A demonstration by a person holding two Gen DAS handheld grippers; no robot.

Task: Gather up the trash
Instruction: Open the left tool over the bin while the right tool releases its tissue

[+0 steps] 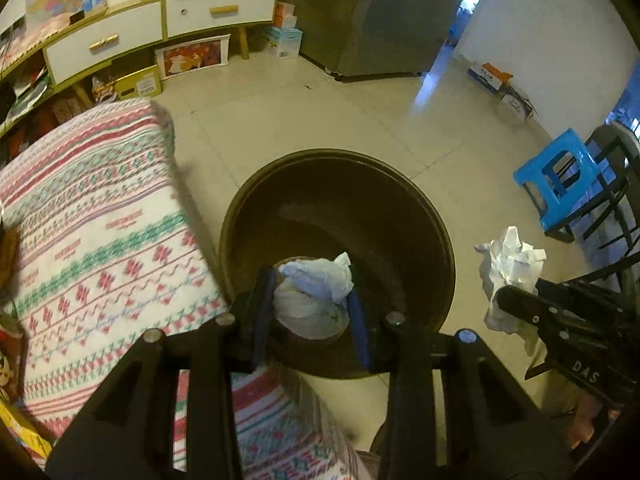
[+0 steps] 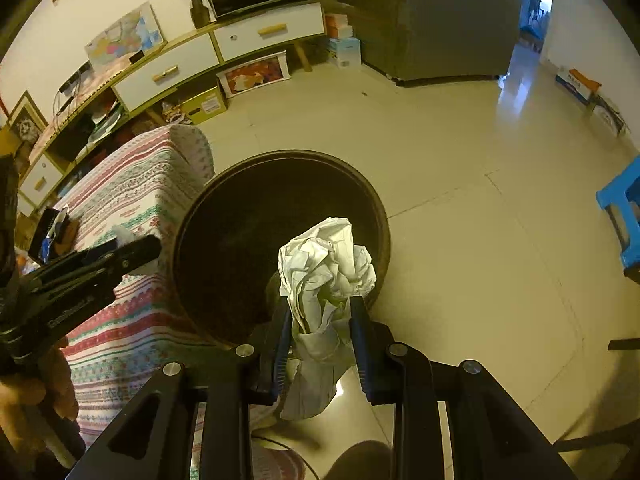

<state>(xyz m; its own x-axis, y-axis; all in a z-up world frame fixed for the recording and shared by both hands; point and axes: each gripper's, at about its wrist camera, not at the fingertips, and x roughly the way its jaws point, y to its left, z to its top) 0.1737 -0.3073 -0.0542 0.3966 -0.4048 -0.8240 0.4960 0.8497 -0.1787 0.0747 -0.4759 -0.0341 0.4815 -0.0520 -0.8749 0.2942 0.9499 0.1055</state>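
A round dark trash bin (image 1: pixel 400 184) stands on the floor beside a cloth-covered table; it also shows in the right wrist view (image 2: pixel 240 216). My left gripper (image 1: pixel 310 308) is shut on a crumpled bluish-white tissue (image 1: pixel 320 280) and holds it over the bin's near side. Pale trash (image 1: pixel 304 316) lies at the bin's bottom under it. My right gripper (image 2: pixel 322 332) is shut on a crumpled white paper (image 2: pixel 328 264) above the bin's near right rim. That paper also shows in the left wrist view (image 1: pixel 510 264), right of the bin.
The table with the striped patterned cloth (image 1: pixel 92 220) is left of the bin. A blue plastic stool (image 1: pixel 560 176) and a dark chair (image 1: pixel 612 184) stand to the right. A TV cabinet (image 2: pixel 208 56), boxes and a grey fridge (image 2: pixel 432 16) line the far wall.
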